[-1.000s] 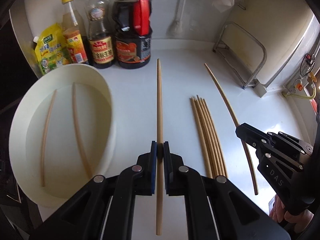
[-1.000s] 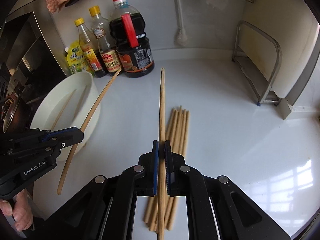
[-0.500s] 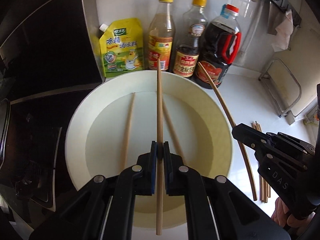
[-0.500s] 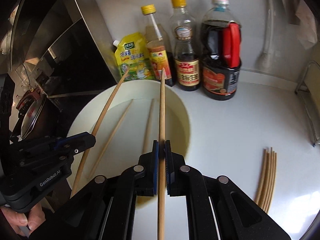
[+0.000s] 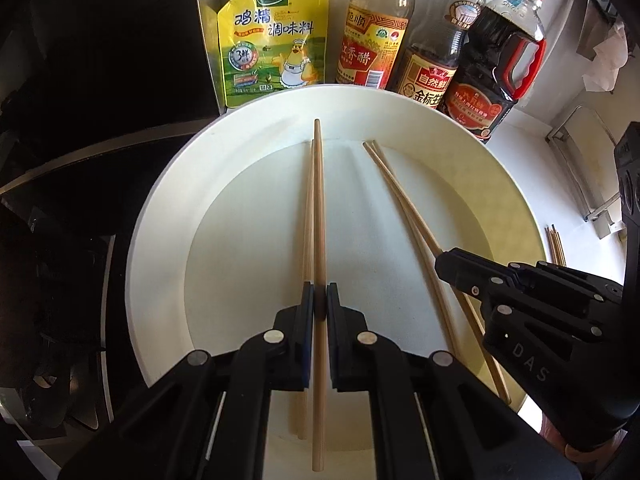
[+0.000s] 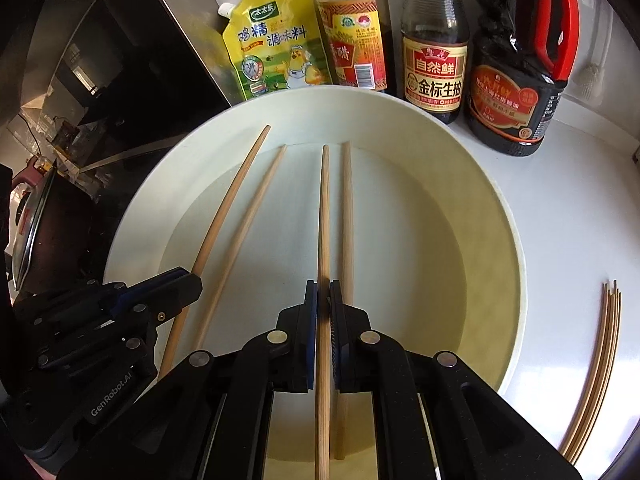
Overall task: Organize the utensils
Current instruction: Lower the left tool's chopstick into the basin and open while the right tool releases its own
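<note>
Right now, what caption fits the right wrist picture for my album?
Right gripper holds a wooden chopstick over the round white bowl, beside the left gripper.

Both my grippers tilt steeply down over the white basin (image 5: 168, 200). My left gripper (image 5: 319, 300) is clamped tight on one chopstick (image 5: 319, 208); my right gripper (image 6: 323, 296), just beside it, pinches another chopstick (image 6: 323, 216) the same way.

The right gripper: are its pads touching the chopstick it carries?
Touching. In the right wrist view, the right gripper has its pads pressed on both sides of the chopstick, with no gap showing.
</note>
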A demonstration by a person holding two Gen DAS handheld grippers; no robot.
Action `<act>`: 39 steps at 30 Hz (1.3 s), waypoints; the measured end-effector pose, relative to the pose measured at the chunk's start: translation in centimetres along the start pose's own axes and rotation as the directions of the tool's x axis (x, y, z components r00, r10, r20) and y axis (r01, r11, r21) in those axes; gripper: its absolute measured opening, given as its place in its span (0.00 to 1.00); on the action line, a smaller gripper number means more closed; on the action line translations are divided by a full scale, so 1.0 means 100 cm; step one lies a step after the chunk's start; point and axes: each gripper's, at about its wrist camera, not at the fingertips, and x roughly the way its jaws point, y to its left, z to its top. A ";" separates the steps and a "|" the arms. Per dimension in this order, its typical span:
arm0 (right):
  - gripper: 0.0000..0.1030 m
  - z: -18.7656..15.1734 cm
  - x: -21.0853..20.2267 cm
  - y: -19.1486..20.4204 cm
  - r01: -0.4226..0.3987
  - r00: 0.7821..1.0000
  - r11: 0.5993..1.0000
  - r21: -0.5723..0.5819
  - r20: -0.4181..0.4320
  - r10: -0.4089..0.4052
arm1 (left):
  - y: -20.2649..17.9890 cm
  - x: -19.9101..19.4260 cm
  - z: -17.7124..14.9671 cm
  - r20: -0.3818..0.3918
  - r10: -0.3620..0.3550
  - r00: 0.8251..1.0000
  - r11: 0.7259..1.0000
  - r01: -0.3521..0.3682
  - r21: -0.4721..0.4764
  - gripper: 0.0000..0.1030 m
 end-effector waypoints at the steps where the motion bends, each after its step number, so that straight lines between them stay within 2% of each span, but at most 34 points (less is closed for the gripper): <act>1: 0.06 0.000 0.002 -0.001 0.004 1.000 1.000 0.002 -0.003 -0.004 | 0.001 0.003 0.001 -0.006 -0.001 1.000 1.000 0.001 0.001 0.07; 8: 0.06 0.006 0.006 -0.004 0.015 1.000 1.000 0.013 0.009 -0.015 | 0.010 0.014 0.005 -0.022 -0.012 1.000 1.000 0.011 -0.018 0.07; 12: 0.10 0.009 0.002 -0.005 0.027 0.999 1.000 0.014 0.026 -0.028 | 0.014 0.011 0.006 -0.008 -0.010 1.000 0.999 0.010 -0.031 0.21; 19: 0.10 0.009 -0.010 -0.001 0.037 0.998 0.999 -0.007 0.055 -0.036 | 0.018 0.003 0.006 0.013 -0.013 1.000 0.999 0.013 -0.052 0.24; 25: 0.11 0.002 -0.019 0.000 0.036 0.998 0.999 -0.006 0.054 -0.036 | 0.019 -0.008 0.004 0.031 -0.010 0.999 0.998 0.012 -0.059 0.33; 27: 0.14 -0.001 -0.023 -0.001 0.036 0.998 0.999 -0.002 0.057 -0.036 | 0.021 -0.012 0.001 0.034 -0.015 0.999 0.998 0.018 -0.065 0.35; 34: 0.15 -0.014 -0.045 0.003 0.039 0.995 0.999 -0.021 0.092 -0.037 | 0.017 -0.031 -0.008 0.064 -0.007 0.998 0.998 0.012 -0.066 0.36; 39: 0.19 -0.024 -0.059 0.006 0.042 0.993 0.999 -0.031 0.113 -0.038 | 0.011 -0.045 -0.017 0.084 -0.003 0.996 0.998 0.009 -0.062 0.41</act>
